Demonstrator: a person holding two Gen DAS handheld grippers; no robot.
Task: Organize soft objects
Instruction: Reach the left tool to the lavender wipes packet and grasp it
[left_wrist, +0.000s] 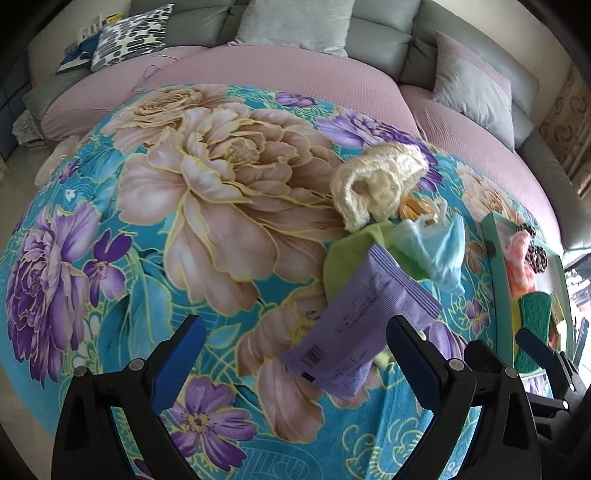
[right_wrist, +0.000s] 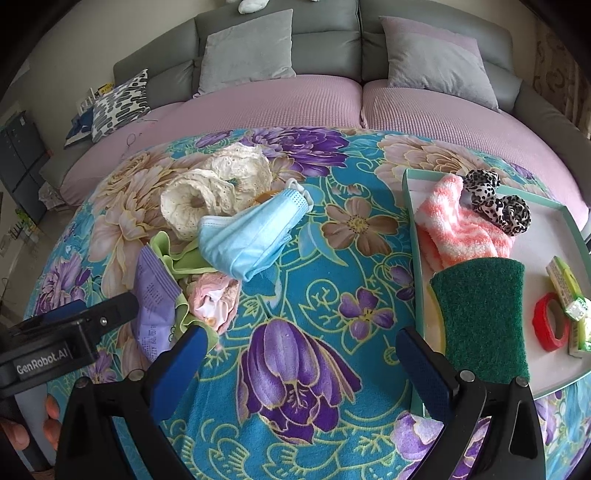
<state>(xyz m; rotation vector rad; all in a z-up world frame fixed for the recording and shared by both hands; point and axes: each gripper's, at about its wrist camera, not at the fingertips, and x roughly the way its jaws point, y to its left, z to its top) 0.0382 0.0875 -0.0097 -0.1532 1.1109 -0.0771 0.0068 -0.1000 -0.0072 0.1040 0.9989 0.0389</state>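
Two hand-held grippers hang over a floral blanket (right_wrist: 314, 295) spread in front of a sofa. The left gripper (left_wrist: 295, 332) has its blue-padded fingers spread wide, nothing clamped between them; its right finger stands at the edge of a purple sachet (left_wrist: 354, 332), though contact cannot be confirmed from this view. The right gripper (right_wrist: 299, 350) is likewise fully parted and empty above a purple tulip printed on the blanket, its right finger just beside the wall of a teal tray (right_wrist: 410, 221). The sachet lies partly on a green cloth (left_wrist: 351, 251), and in the right wrist view a small pink crumpled fabric (right_wrist: 216, 299) sits just beside both. Further out in the pile are a light blue face mask (right_wrist: 251, 236) and cream lace fabric (right_wrist: 214, 188), the mask leaning against the lace. Inside the tray lie a green scouring sponge (right_wrist: 484, 314), a pink-and-white striped fuzzy sock (right_wrist: 461, 229), two leopard-print scrunchies (right_wrist: 495, 203), a red tape roll (right_wrist: 550, 325) and small yellow-green packets (right_wrist: 569, 295). Behind the blanket, a mauve-covered sofa seat (right_wrist: 277, 103) carries grey cushions (right_wrist: 247, 51) and a spotted pillow (right_wrist: 122, 99).
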